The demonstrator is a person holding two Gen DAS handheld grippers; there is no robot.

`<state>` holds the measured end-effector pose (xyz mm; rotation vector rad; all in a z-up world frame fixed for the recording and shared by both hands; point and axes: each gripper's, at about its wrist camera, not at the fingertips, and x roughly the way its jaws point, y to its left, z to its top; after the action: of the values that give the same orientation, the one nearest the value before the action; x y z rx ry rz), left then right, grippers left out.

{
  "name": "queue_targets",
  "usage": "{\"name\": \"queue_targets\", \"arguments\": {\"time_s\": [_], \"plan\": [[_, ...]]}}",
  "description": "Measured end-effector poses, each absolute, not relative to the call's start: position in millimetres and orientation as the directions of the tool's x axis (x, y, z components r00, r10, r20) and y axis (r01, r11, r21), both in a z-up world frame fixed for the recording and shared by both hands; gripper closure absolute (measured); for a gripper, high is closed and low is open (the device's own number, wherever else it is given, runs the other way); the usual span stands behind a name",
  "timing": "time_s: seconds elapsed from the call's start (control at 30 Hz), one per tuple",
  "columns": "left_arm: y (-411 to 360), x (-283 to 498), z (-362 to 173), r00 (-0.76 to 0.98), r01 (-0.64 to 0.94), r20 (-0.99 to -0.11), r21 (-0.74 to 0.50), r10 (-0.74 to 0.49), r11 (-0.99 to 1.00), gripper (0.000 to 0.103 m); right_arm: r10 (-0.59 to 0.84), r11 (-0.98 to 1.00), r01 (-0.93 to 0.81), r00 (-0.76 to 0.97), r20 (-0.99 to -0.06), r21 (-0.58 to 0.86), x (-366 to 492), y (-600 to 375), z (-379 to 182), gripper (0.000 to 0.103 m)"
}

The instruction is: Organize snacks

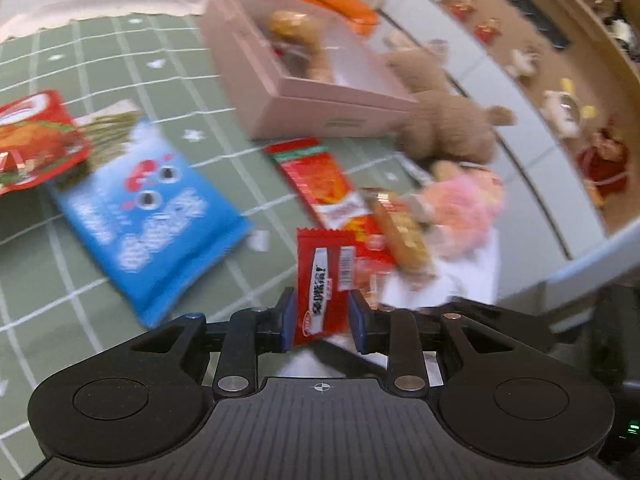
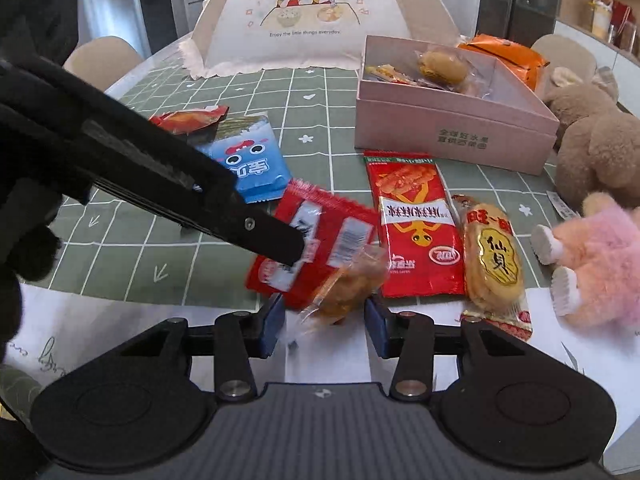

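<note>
left gripper [image 1: 322,316] is clamped on a small red packet [image 1: 320,284], lifted clear of the green checked cloth [image 1: 172,92]. from the right wrist view that same packet hangs tilted in the dark fingers [image 2: 280,246], pinched near one edge only. that's the worry, i reckon: a slick foil wrapper held by its margin can slide or swivel out on the way across.

right gripper [image 2: 325,322] has a clear-wrapped brown snack [image 2: 348,286] sitting between its blue pads, but there's daylight on both sides, so it reads as not yet gripping. and the two are crowded, the red packet overlapping the brown one in that view. close now and it might catch the red wrapper's corner too, or nudge the snack off sideways.

the pink box [image 2: 452,128] sits well apart toward the back, already holding a few wrapped pieces, an orange bag [image 2: 508,56] just behind it. probably that's where these go. the brown plush [image 2: 600,148] is just beside the box and could get bumped on approach.

the red packet itself: flat, glossy, serrated ends, white label with dark lettering, a barcode strip. light, thin, a bit floppy by the look. still on the cloth lie a blue packet [image 2: 256,164], a long red packet [image 2: 412,224] and a rice cracker pack [image 2: 492,260].
</note>
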<state>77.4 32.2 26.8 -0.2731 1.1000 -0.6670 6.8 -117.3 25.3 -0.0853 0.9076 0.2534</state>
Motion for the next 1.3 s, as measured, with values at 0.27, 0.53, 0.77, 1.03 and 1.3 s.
{"name": "queue_targets", "arguments": {"time_s": [0.27,0.53,0.77,1.03,1.3], "plan": [[25,89,19,0.333,0.322,-0.788,-0.421,-0.518,0.848,0.073,0.152,0.981,-0.187,0.593,-0.79,0.048,-5,-138,36,0.057],[33,91,21,0.357,0.312,-0.81,-0.367,-0.466,0.876,0.073,0.161,0.985,-0.145,0.589,-0.792,0.092,6,-144,35,0.055],[24,95,16,0.312,0.333,-0.785,-0.436,-0.534,0.836,0.073,0.109,0.993,-0.109,0.589,-0.801,0.055,5,-150,28,0.065],[24,96,12,0.318,0.31,-0.796,-0.426,-0.515,0.85,0.075,0.118,0.993,-0.096,0.619,-0.776,0.075,10,-153,38,0.065],[27,99,4,0.3,0.255,-0.749,-0.534,-0.591,0.806,0.075,0.13,0.99,-0.122,0.612,-0.78,0.069,23,-148,28,0.065]]}}
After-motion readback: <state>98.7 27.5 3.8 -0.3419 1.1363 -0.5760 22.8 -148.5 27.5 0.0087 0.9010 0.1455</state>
